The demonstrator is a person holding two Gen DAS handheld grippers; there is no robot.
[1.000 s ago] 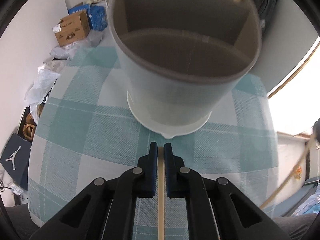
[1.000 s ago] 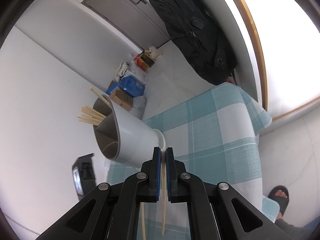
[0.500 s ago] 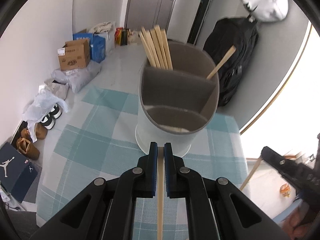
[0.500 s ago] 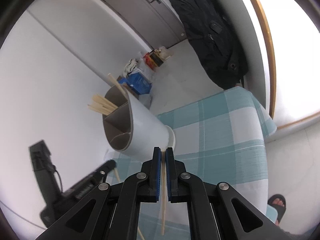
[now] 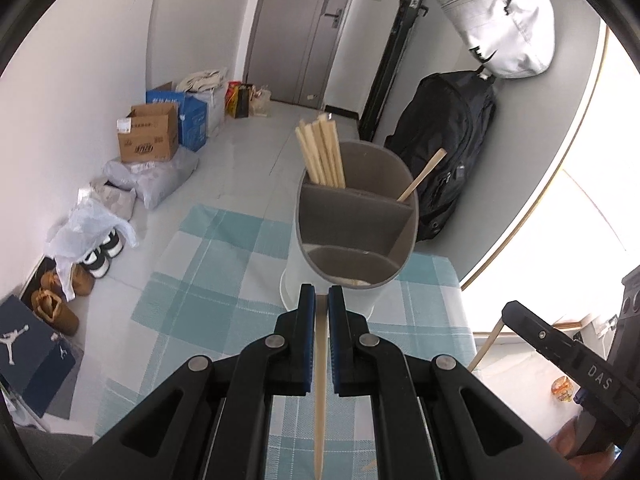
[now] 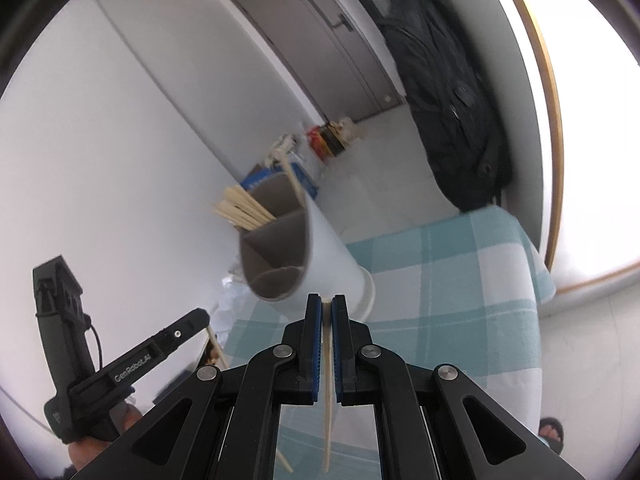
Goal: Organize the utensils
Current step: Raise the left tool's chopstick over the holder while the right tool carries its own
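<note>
A grey, divided utensil holder (image 5: 352, 236) stands on the blue-checked tablecloth (image 5: 208, 292). Its far compartment holds several wooden chopsticks (image 5: 322, 156); one chopstick (image 5: 422, 174) leans in the right compartment. My left gripper (image 5: 321, 300) is shut on a wooden chopstick (image 5: 319, 392), raised above and in front of the holder. My right gripper (image 6: 327, 308) is shut on another chopstick (image 6: 327, 400), high beside the holder (image 6: 296, 248), which looks tilted in that view. The right gripper also shows in the left wrist view (image 5: 560, 352), and the left gripper in the right wrist view (image 6: 160, 344).
Beyond the table edge, on the floor, lie cardboard boxes (image 5: 150, 138), bags and shoes (image 5: 100, 252). A black backpack (image 5: 452, 140) leans on the wall by a grey door (image 5: 304, 28). A sandalled foot (image 6: 552, 436) shows by the table's right side.
My left gripper has risen and drawn back from the holder, which looks smaller and lower now. My right gripper has tilted and lifted; each gripper has come into the other's view.
</note>
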